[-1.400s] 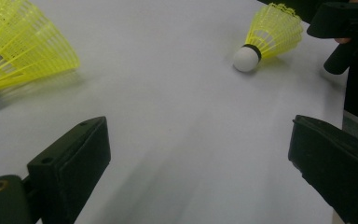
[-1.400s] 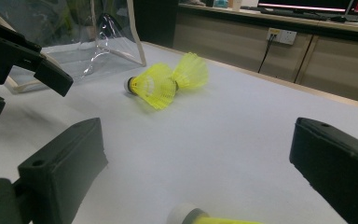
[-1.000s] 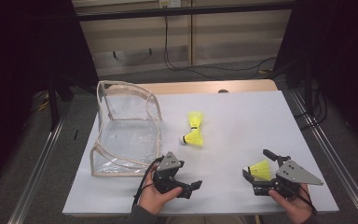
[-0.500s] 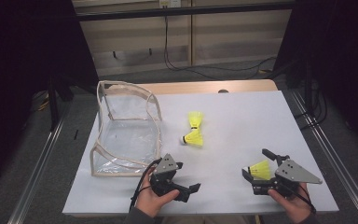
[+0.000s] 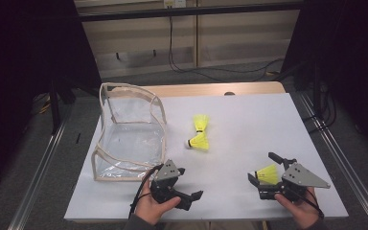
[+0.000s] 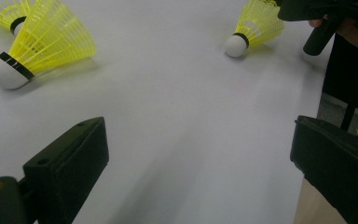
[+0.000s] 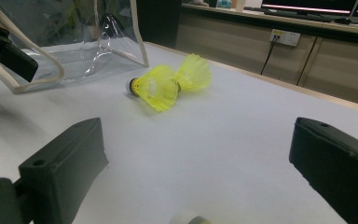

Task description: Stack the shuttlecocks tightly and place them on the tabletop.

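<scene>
Three yellow shuttlecocks [image 5: 200,142] [image 5: 201,122] [image 5: 267,174] — one clear pouch [image 5: 130,130] — two grippers [image 5: 188,195] [image 5: 263,175], one white table [image 5: 249,120].

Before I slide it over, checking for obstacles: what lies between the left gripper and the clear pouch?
Nothing: in the high view, bare white table separates left gripper from clear pouch.

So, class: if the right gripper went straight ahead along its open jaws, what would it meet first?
Probably the shuttlecock lying between the right gripper's open jaws, its cork just visible at the frame's bottom.
</scene>
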